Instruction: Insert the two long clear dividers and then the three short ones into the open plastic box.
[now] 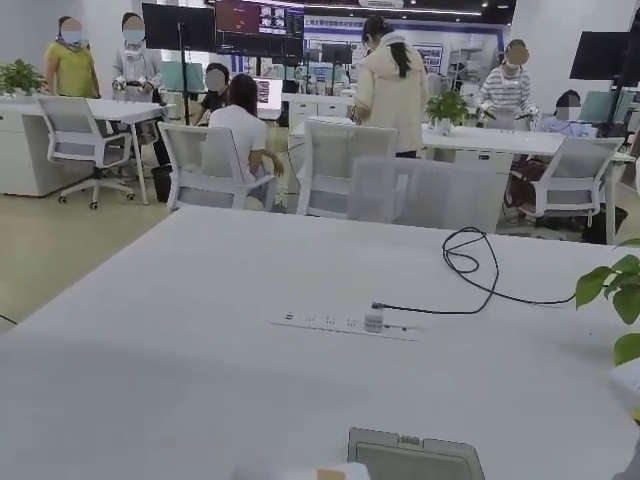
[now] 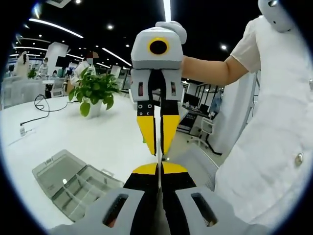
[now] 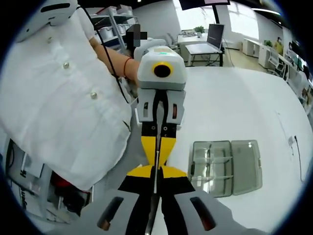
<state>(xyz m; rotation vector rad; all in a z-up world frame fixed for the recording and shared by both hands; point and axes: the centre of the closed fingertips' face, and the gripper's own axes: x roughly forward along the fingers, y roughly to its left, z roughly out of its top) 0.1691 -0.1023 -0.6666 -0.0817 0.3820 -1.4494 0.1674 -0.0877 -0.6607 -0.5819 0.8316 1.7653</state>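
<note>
A white surface (image 1: 200, 330) fills the lower half of the head view, with an open-plan office behind it in the upper part of the frame. The plastic box (image 1: 415, 458) lies at the bottom edge of the head view, right of centre, cut off by the frame. In the left gripper view the box sits at lower left, opened flat on the surface with its two halves side by side. In the right gripper view it sits right of centre. Lines cross the interior of one half, but whether these are dividers cannot be determined. The left tool (image 2: 159, 169) rises from the bottom centre of its own view with its yellow-tipped jaws pressed together. The right tool (image 2: 159, 147) points down at it from the upper centre of that view, jaws likewise closed. The two sets of tips stand tip to tip, just apart or touching; which one cannot be determined. Both tools are raised beside the box, apart from it. A person's white shirt (image 2: 274, 122) occupies the right side of the left gripper view. In the head view, a black cable (image 1: 470, 265) loops across the surface right of centre, running to a power strip (image 1: 345, 324) at centre. A green plant (image 1: 615, 290) enters at the right edge. White chairs (image 1: 205, 165) and several people (image 1: 390, 85) occupy the background.
</note>
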